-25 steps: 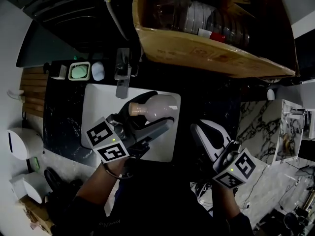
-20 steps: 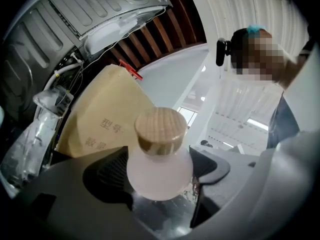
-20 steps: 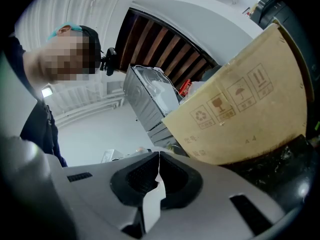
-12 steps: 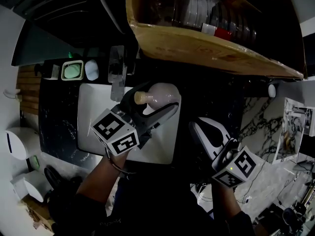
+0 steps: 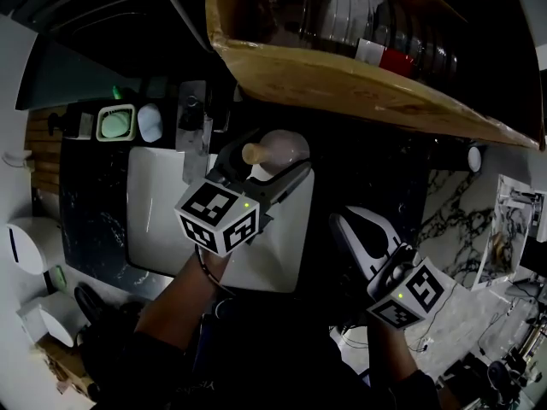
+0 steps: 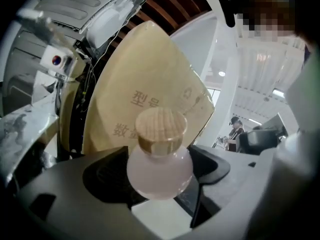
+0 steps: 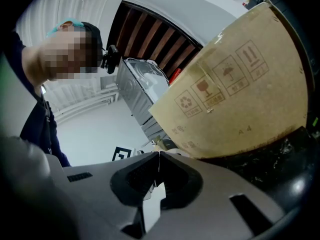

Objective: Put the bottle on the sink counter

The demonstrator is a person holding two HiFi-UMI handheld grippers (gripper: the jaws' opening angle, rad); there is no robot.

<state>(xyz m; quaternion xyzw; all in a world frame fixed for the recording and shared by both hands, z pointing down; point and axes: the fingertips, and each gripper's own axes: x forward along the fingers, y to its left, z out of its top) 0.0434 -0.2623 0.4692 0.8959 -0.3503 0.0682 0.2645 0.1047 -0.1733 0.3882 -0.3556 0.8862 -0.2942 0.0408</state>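
Your left gripper (image 5: 269, 165) has its jaws clamped on the round pale-pink bottle with wooden stopper (image 6: 159, 171); your right gripper (image 7: 156, 156) has its jaws together.

Head view steeply down, gripper views upward, sharing cardboard box (image 5: 342, 75)

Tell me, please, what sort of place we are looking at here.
Most likely a washroom or kitchenette sink corner: a white basin sits in a dark marbled counter, with a faucet at its far edge and a soap dish nearby. The big cardboard box beyond hints at a staged or storage setting.
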